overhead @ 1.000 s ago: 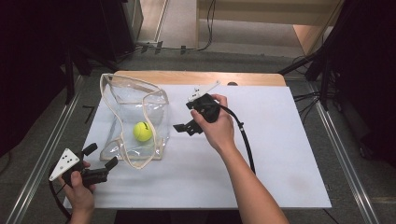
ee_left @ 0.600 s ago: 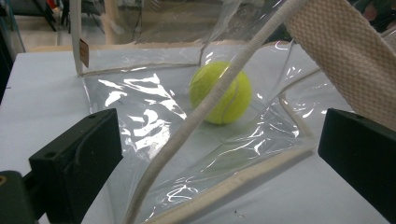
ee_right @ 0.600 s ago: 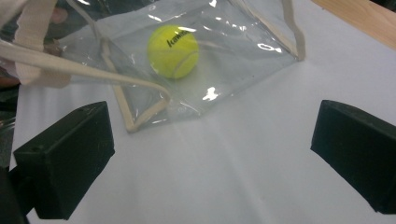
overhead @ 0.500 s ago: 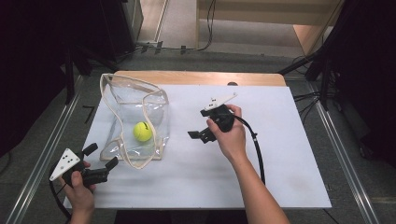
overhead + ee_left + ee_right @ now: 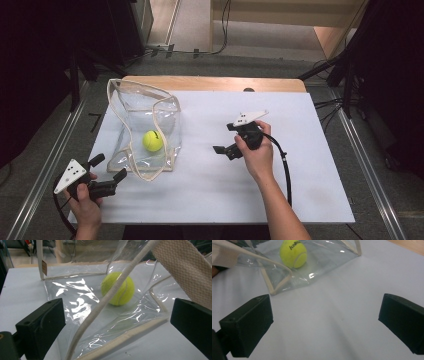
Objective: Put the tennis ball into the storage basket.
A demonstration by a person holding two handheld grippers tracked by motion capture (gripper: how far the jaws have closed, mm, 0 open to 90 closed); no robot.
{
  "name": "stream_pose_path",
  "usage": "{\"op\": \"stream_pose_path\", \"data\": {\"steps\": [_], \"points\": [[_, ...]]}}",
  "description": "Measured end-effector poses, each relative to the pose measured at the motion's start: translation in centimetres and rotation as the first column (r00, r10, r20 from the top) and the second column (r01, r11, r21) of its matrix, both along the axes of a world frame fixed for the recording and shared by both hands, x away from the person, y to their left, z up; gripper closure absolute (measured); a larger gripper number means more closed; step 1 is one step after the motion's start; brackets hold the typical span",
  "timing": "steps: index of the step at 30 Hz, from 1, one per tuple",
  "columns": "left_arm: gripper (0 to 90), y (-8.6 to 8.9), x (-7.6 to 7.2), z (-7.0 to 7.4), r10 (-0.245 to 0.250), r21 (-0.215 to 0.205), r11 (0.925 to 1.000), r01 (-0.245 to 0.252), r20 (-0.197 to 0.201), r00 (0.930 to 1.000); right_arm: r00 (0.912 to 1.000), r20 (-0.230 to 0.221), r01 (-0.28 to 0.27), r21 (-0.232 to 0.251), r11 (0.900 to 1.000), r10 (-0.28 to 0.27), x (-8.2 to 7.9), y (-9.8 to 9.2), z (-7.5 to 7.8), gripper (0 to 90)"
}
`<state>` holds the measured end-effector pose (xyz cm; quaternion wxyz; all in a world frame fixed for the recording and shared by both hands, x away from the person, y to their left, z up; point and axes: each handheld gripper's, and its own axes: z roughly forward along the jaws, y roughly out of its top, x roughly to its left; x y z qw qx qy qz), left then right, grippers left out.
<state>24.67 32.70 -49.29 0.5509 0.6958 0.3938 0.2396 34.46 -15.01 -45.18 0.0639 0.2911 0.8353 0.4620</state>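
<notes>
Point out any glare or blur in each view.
High view: sharp, dark surroundings. Left gripper view: white glare streaks on the clear bag, near strap blurred, tennis ball soft. Right gripper view: small glints on the bag, jaws blurred.

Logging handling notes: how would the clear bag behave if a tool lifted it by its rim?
The clear bag would probably sag, since its walls already crumple. It looks light, and the tennis ball lying loose inside would likely roll as it tilts.

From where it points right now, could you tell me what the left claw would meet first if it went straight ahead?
Most likely the clear bag's cream-trimmed edge, just ahead of the open left claw; the tennis ball lies inside, beyond it.
</notes>
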Motion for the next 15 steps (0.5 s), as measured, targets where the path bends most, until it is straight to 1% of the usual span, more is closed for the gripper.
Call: {"op": "stream_pose_path", "data": {"steps": [9, 12, 15], "points": [[0.0, -0.1, 0.0, 0.0, 0.0, 0.004, 1.0, 0.0, 0.0, 1.0, 0.9991, -0.005, 0.042, 0.015, 0.999, -0.042, -0.9, -2.3, -1.0, 0.0], [0.0, -0.1, 0.0, 0.0, 0.0, 0.003, 1.0, 0.0, 0.0, 1.0, 0.9983, 0.001, 0.059, 0.023, 0.998, -0.059, -1.3, -3.2, -1.4, 0.0], [0.0, 0.0, 0.0, 0.0, 0.001, 0.0, 1.0, -0.001, -0.001, 1.0, 0.997, -0.007, 0.077, 0.031, 0.997, -0.077, -1.7, -4.1, -1.8, 0.0]]}}
